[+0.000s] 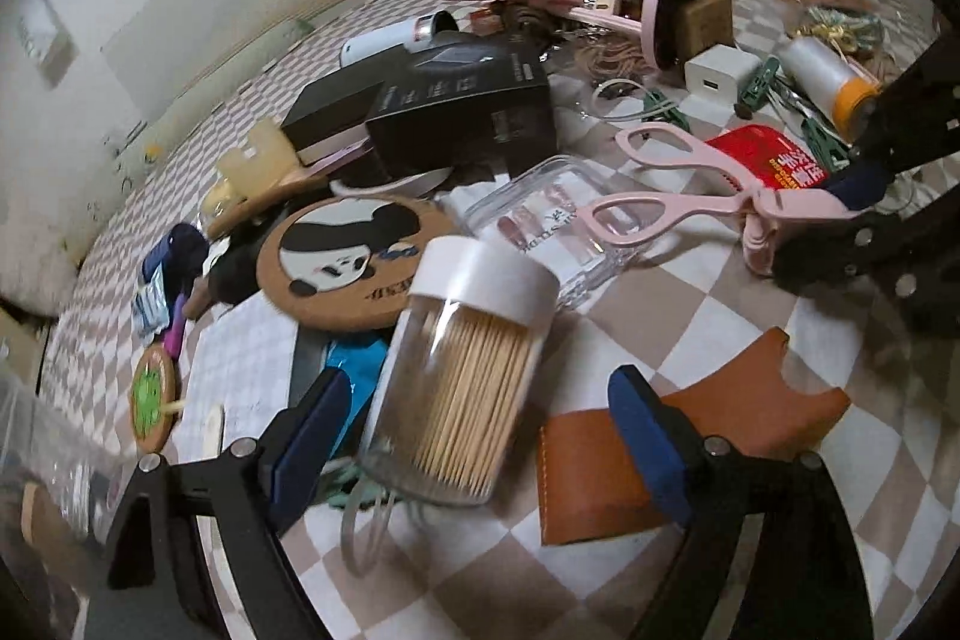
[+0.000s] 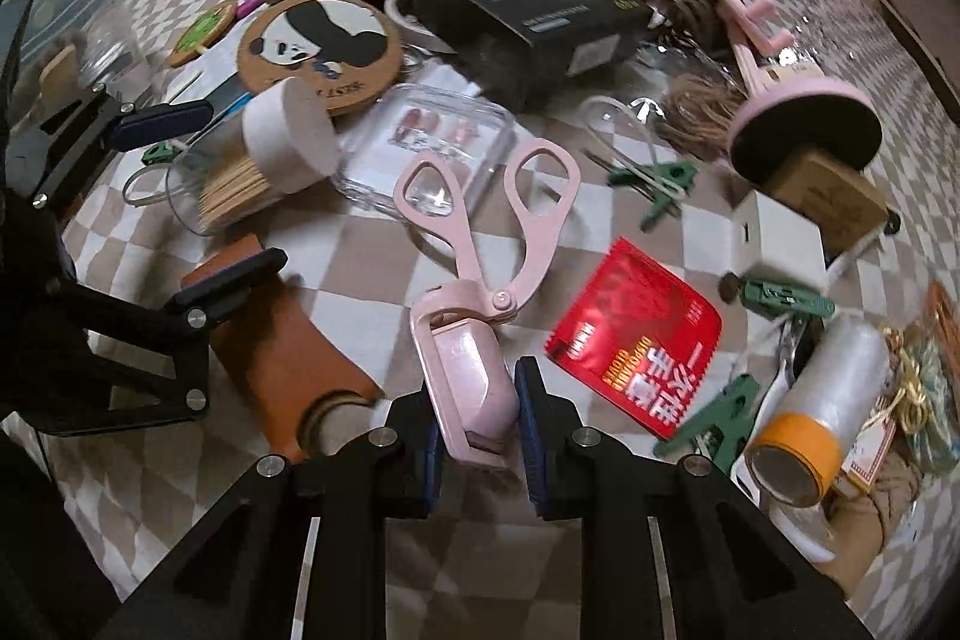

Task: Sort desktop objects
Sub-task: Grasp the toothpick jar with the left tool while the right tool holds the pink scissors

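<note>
The toothpick jar [image 1: 462,370] lies tipped on its side on the checked tablecloth [image 1: 708,316], white cap toward the panda coaster [image 1: 354,262], which it just overlaps. It sits between the spread pads of the left gripper [image 1: 480,430], and neither pad looks to be pressing on it, though motion blur makes the near pad hard to judge. The jar looks like clear, thin plastic: light, stiff, smooth and round, so it is apt to roll or squirt out of a pinch. The safest hold is probably across the middle of the clear body, squarely on its widest line, not on the cap, which may pull off and spill the sticks.

Beside the jar, away from the coaster, lies a brown leather sleeve [image 1: 690,454], soft and flat. Beyond the jar is a clear plastic box [image 1: 558,226], and across that box's far side reach the looped handles of the pink eyelash curler [image 2: 480,280]. The right gripper [image 2: 477,412] is pinching the curler's head, pads pressed on both flanks. The curler is light and rigid, but hinged, so its handles may swing. A red packet [image 2: 636,340] lies just beside the curler.
</note>
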A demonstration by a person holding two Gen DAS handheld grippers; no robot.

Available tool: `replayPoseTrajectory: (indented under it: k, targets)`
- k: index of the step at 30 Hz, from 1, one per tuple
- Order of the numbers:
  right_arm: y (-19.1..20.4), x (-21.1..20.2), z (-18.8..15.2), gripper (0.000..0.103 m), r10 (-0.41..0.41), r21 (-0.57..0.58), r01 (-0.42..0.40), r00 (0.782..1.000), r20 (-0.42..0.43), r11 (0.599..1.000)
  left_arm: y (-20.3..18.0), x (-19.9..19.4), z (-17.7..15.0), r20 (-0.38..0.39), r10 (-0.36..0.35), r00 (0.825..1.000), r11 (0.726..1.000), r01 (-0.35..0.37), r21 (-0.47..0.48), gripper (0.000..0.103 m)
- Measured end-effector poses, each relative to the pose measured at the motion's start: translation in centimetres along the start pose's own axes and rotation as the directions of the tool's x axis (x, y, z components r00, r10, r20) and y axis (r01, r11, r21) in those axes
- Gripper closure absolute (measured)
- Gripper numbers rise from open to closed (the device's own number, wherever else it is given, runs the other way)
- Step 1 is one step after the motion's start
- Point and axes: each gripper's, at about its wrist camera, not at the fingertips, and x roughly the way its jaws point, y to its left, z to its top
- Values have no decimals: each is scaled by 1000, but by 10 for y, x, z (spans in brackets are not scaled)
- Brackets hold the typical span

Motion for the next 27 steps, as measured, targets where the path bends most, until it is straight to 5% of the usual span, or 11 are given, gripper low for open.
replayPoseTrajectory:
  k: [6,12,27]
  targets:
    - [-1,5,-3,81,29,19,-29,999,-16,999,8,17,1,-41,9,999,1000,-10,-21,15]
    - [-2,8,-1,81,41,58,-40,999,-23,998,19,20,2,-66,-19,998,996,13,-84,43]
    - [16,-8,9,85,42,31,-43,999,26,999,27,4,3,-91,-82,992,974,61,-216,50]
